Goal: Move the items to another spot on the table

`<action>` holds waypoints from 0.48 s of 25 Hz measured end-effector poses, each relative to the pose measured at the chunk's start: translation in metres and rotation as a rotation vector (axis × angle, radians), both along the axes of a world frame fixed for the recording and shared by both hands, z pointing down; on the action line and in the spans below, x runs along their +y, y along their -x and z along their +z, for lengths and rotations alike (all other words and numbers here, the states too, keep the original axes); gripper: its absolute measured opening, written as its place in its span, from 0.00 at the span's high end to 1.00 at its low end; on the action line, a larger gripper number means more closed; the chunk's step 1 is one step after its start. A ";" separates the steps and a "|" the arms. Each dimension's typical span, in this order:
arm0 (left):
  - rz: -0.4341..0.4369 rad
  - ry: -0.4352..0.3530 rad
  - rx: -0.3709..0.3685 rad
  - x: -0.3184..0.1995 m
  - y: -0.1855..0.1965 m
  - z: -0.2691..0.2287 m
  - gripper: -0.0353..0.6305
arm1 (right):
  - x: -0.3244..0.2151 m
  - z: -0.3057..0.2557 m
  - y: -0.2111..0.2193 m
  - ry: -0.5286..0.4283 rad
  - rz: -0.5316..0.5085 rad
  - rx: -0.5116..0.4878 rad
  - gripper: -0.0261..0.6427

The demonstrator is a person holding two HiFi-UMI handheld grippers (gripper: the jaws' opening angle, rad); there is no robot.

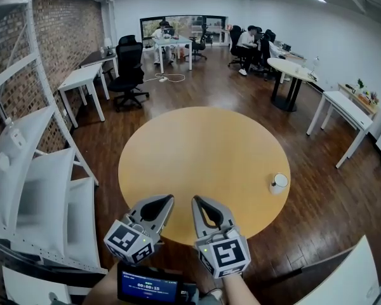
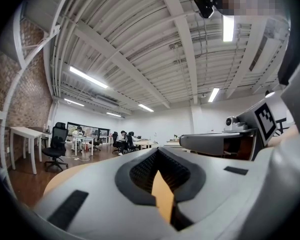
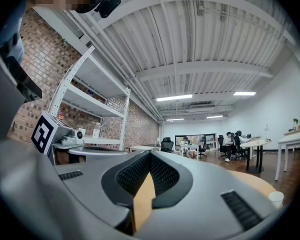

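Observation:
A white paper cup (image 1: 279,183) stands at the right rim of the round wooden table (image 1: 203,157); it also shows low at the right as the cup (image 3: 276,199) in the right gripper view. Both grippers hover side by side over the table's near edge, far from the cup. My left gripper (image 1: 164,199) is shut with nothing in it, its jaws meeting at the left gripper tip (image 2: 157,150). My right gripper (image 1: 196,201) is shut and empty too, with the right gripper tip (image 3: 150,153) pointing across the table.
White metal shelving (image 1: 38,170) stands close on the left by a brick wall. A small screen device (image 1: 149,286) sits below the grippers. Desks, a black office chair (image 1: 128,68) and seated people are far across the wooden floor.

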State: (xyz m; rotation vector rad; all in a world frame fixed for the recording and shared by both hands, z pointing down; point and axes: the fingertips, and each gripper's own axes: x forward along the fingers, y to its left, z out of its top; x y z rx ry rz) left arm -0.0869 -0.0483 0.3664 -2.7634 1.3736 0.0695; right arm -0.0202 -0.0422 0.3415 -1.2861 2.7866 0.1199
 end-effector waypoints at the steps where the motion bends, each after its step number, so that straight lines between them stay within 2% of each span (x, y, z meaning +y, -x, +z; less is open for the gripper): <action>1: -0.002 0.005 0.003 0.000 0.000 0.000 0.94 | 0.000 0.001 0.000 0.005 -0.002 0.001 0.96; 9: 0.023 -0.031 -0.024 -0.001 -0.003 -0.003 0.94 | -0.001 0.001 0.002 0.009 0.000 -0.012 0.96; 12: 0.023 -0.019 -0.023 -0.002 -0.004 -0.002 0.94 | -0.002 0.002 0.004 0.011 -0.001 -0.010 0.96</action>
